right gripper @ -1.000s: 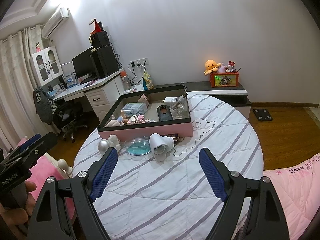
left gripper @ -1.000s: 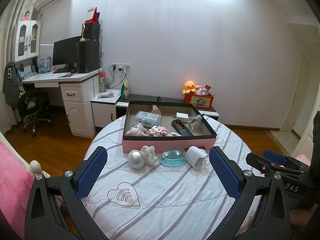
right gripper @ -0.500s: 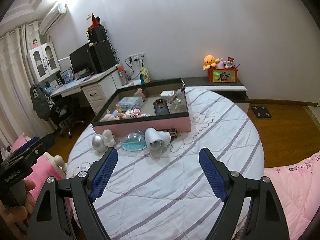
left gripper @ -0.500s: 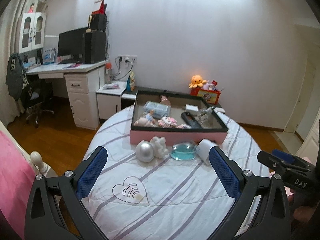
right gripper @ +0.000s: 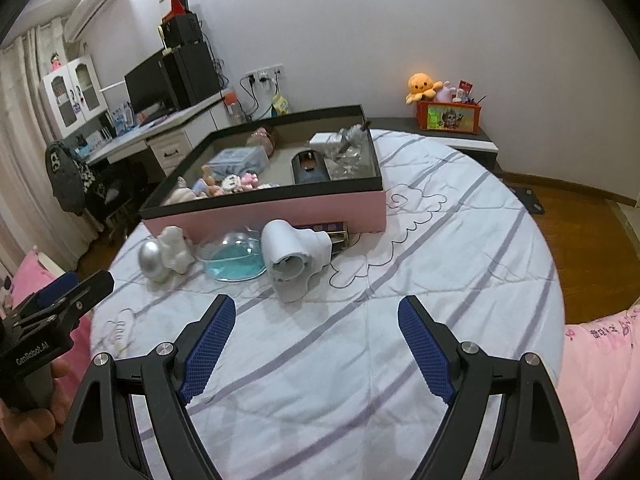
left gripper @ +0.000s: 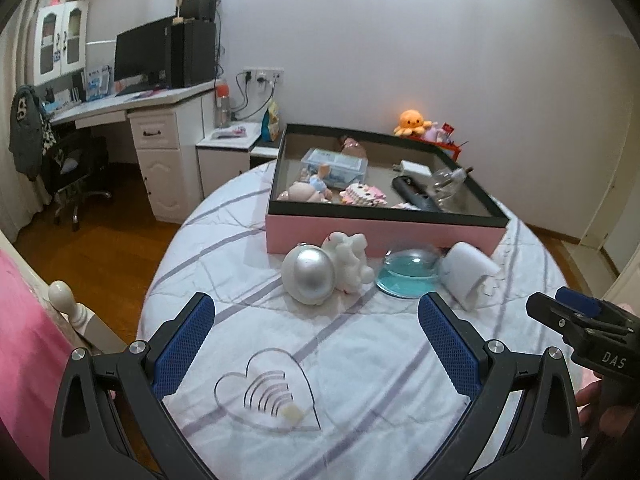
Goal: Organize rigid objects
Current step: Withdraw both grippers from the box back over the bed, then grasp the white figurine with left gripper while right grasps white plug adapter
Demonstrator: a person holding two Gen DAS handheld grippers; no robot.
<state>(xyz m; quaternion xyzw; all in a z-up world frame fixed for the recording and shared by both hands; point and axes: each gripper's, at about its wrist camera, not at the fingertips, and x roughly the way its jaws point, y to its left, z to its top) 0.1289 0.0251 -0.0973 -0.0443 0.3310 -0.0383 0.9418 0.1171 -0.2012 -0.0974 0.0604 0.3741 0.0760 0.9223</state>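
A pink box with a black rim [left gripper: 380, 232] [right gripper: 280, 208] stands on the round table and holds several toys and gadgets. In front of it lie a silver ball [left gripper: 314, 274] [right gripper: 150, 258], a white figurine [left gripper: 348, 258] [right gripper: 174, 250], a blue-filled clear dome [left gripper: 410, 276] [right gripper: 234, 258] and a white fitting [left gripper: 468, 272] [right gripper: 294, 258]. A clear heart-shaped piece [left gripper: 266, 394] lies between my left gripper's jaws. My left gripper [left gripper: 316, 340] is open and empty, short of the ball. My right gripper [right gripper: 316, 328] is open and empty, short of the white fitting.
The round table has a white cloth with purple stripes [right gripper: 420, 280]. A white desk with a monitor [left gripper: 160, 120] and an office chair [left gripper: 76, 168] stand at the left. A low shelf with an orange plush [right gripper: 424, 84] is behind. Pink bedding [right gripper: 600, 380] borders the right.
Both grippers have moved closer to the table and tilted down; the objects in front of the box loom larger. Both stay open.
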